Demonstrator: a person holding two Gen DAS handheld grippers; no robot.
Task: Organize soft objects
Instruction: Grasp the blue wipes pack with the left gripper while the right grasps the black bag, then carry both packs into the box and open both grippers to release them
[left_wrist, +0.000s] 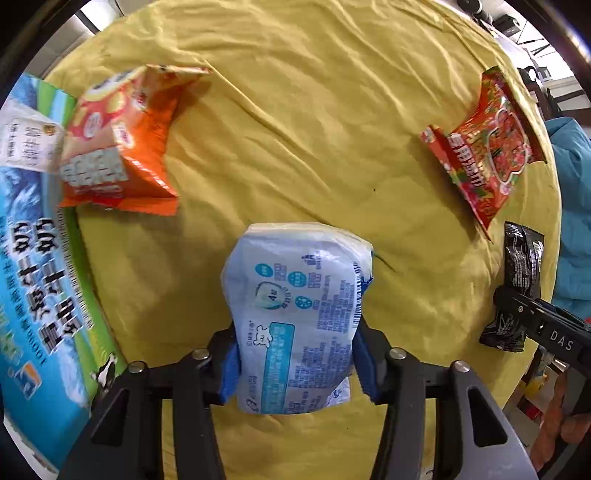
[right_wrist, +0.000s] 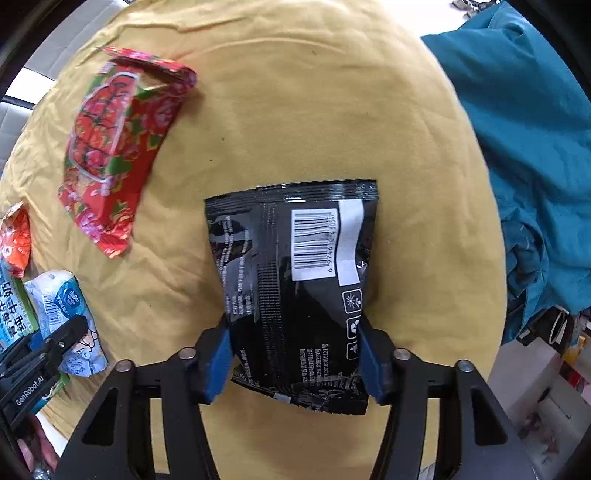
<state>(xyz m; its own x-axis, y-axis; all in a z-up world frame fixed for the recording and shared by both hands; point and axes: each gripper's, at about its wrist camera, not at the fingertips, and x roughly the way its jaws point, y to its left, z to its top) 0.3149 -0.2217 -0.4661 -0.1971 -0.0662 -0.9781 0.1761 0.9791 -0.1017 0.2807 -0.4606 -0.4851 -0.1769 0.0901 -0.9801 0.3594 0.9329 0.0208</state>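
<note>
Left gripper pointing down, jaws pinching white pack, right gripper likewise, black packet

Open yellow surface lies wide and bare in the middle. An orange packet and milk carton block the left; a red packet blocks the right.

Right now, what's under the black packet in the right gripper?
Only the yellow cloth shows around the black packet; the spot directly beneath it is covered by the packet itself.
</note>
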